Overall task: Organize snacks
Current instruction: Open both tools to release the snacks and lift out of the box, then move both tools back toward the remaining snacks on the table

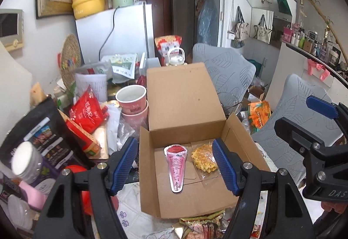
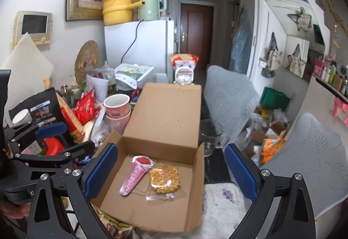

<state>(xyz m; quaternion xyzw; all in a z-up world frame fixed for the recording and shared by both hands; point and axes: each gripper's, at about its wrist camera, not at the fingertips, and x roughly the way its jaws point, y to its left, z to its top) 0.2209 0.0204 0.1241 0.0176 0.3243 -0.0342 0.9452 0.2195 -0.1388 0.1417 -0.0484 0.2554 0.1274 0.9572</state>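
An open cardboard box (image 1: 184, 104) (image 2: 167, 113) stands on the table with its lid up. Inside lie a pink cone-shaped snack packet (image 1: 176, 165) (image 2: 136, 173) and a wrapped yellow waffle (image 1: 204, 158) (image 2: 165, 178) side by side. My left gripper (image 1: 175, 166) hangs above the box's front, open, with nothing between its blue pads. My right gripper (image 2: 170, 176) is open too and empty, raised over the box. Each gripper shows at the edge of the other's view: the right gripper (image 1: 315, 130) on the right, the left gripper (image 2: 45, 141) on the left.
Left of the box lies a pile of snacks: red bags (image 1: 87, 113), a black pouch (image 1: 43, 136), stacked pink cups (image 1: 132, 100) (image 2: 117, 106). More snack packets (image 1: 202, 226) lie in front of the box. A glass mug (image 2: 209, 136) stands right of it. Grey chairs (image 1: 226, 73) are beyond.
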